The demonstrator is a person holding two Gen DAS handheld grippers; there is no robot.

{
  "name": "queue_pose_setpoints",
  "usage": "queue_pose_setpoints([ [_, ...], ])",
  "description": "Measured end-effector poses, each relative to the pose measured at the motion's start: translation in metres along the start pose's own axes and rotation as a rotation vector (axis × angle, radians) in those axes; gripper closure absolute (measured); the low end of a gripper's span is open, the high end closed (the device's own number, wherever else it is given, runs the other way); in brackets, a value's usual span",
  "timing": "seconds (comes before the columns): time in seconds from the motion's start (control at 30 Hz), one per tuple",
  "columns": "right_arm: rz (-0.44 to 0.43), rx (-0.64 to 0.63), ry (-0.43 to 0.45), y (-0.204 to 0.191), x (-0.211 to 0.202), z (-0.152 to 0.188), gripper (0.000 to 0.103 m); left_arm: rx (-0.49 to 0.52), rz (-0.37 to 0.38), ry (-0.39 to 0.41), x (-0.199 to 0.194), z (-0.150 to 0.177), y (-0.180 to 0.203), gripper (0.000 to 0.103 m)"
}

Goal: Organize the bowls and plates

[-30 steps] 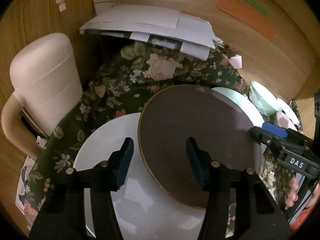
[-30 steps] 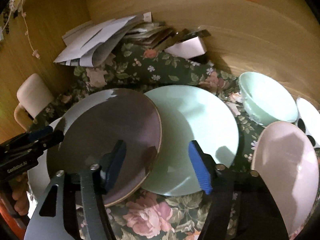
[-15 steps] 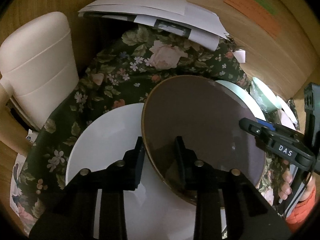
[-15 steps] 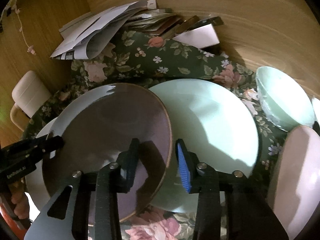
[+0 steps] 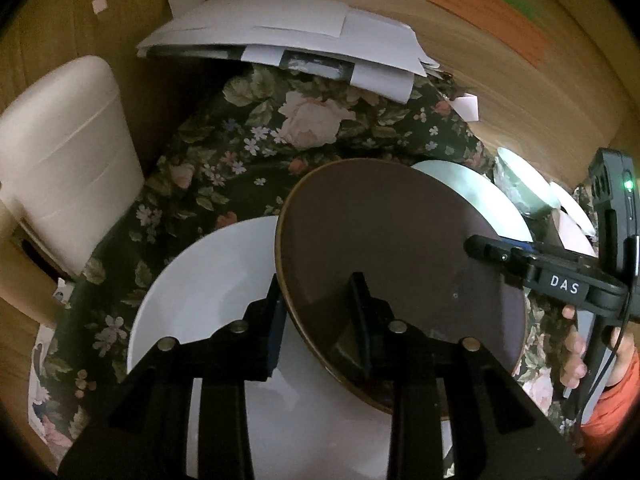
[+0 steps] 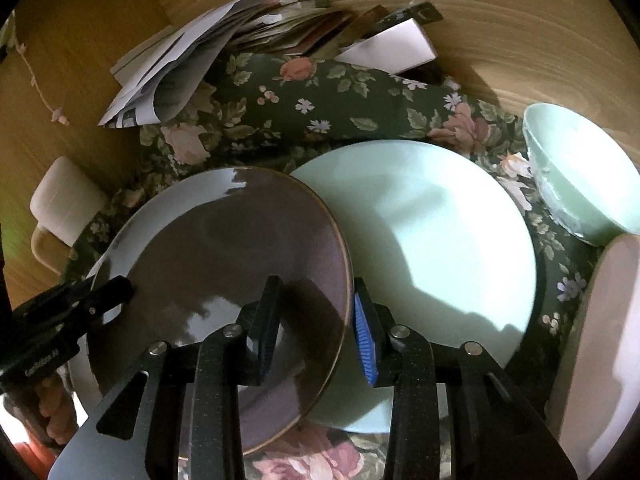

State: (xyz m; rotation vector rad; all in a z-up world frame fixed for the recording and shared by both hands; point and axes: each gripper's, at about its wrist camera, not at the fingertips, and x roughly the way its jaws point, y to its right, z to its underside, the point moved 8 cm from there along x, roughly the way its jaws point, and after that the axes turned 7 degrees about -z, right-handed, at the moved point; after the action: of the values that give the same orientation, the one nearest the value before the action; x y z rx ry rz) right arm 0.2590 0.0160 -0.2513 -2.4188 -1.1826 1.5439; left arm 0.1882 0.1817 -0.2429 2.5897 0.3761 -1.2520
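Note:
A brown plate [image 5: 392,248] with a gold rim is held between both grippers, tilted, over a white plate [image 5: 208,288] on its left and a mint green plate [image 6: 436,232] on its right. My left gripper [image 5: 320,312] is shut on the brown plate's left rim. My right gripper [image 6: 316,312] is shut on its right rim [image 6: 344,264]. The right gripper also shows in the left wrist view [image 5: 492,250], the left gripper in the right wrist view [image 6: 100,292]. A mint green bowl [image 6: 580,176] and a pink plate [image 6: 600,332] sit at the right.
The dishes lie on a dark floral tablecloth [image 5: 224,168]. A pile of papers [image 5: 288,36] lies at the back against a wooden wall [image 6: 480,20]. A cream chair [image 5: 60,152] stands at the left of the table.
Both grippers have closed from open onto opposite rims of the brown plate. The plate now sits a little higher and more tilted over the white and green plates.

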Motion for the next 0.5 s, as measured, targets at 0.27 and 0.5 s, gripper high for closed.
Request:
queue_pose_setpoints([
  [0.27, 0.028, 0.012, 0.011, 0.000, -0.011, 0.005, 0.072, -0.010, 0.015, -0.011, -0.002, 0.001, 0.005, 0.073],
  [0.5, 0.024, 0.030, 0.029, 0.000, -0.026, 0.016, 0.072, -0.027, 0.044, -0.019, -0.011, 0.007, 0.008, 0.073],
])
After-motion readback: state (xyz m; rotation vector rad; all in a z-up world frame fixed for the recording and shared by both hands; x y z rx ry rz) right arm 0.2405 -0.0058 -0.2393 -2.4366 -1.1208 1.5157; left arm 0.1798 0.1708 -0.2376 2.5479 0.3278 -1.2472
